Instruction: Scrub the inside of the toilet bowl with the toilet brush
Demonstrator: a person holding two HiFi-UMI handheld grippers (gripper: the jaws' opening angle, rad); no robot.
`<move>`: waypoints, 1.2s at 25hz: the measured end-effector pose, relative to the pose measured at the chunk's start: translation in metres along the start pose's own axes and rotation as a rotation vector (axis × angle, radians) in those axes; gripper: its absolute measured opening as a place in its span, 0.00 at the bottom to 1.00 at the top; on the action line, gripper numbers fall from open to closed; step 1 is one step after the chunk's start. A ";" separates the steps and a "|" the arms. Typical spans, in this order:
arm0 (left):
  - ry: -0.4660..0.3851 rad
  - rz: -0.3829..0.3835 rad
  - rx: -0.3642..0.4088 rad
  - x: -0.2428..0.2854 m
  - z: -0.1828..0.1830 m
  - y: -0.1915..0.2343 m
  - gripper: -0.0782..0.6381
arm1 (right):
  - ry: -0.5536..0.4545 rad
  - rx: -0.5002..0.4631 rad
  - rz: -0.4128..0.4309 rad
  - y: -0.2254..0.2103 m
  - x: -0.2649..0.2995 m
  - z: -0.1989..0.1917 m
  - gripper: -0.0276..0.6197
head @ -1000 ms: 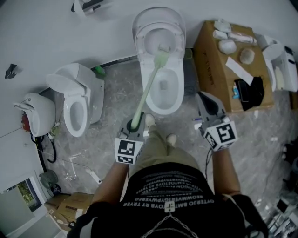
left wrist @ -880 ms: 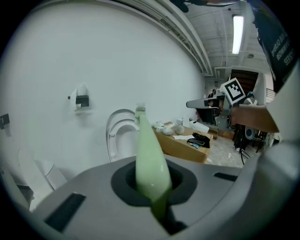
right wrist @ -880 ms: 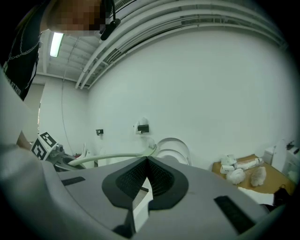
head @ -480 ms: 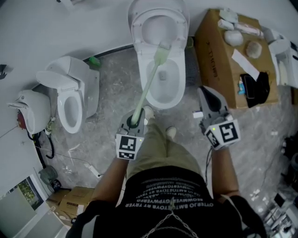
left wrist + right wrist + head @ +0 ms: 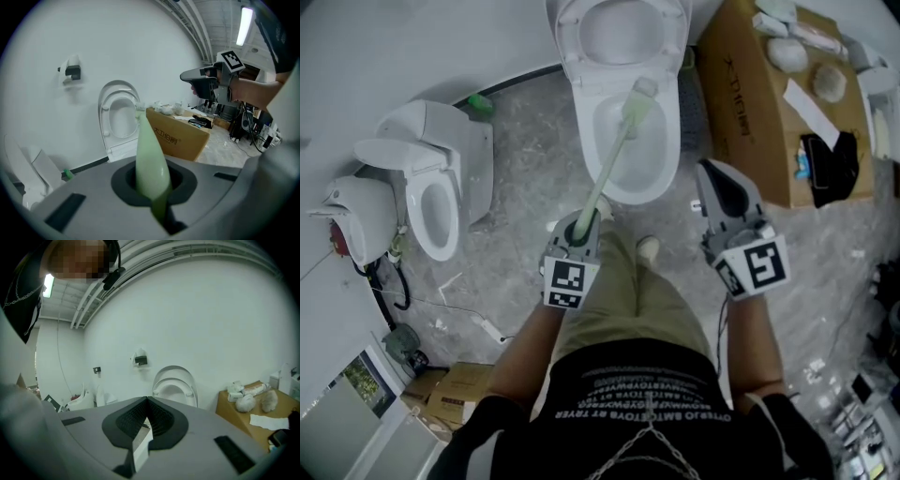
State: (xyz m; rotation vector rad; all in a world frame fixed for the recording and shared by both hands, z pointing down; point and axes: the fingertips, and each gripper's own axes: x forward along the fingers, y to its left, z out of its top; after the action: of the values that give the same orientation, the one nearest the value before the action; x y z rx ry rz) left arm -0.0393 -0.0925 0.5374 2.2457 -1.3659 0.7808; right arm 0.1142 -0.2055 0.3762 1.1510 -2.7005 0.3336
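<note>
The toilet brush, clenched at its handle by the left tool, has been swept from 12 toward 1 o'clock of the toilet bowl; scrubbing is judged under way. The right tool is pressed together, empty. Counted: one brush, two tools, two toilets.

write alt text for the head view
From above, the left claw grips a green brush reaching into an open toilet. The right claw hovers beside a cardboard box; a second toilet stands at left.
</note>
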 end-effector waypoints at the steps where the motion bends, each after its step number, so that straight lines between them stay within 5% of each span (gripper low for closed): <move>1: 0.011 -0.004 -0.003 0.005 -0.006 0.000 0.11 | 0.005 0.002 -0.001 -0.001 0.002 -0.004 0.05; 30: 0.392 -0.015 -0.065 0.117 -0.194 0.015 0.11 | 0.137 0.028 0.035 0.004 0.049 -0.070 0.05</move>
State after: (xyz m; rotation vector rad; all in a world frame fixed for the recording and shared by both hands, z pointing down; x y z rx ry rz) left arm -0.0591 -0.0629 0.7618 1.9200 -1.1656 1.0861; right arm 0.0838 -0.2172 0.4553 1.0486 -2.6067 0.4408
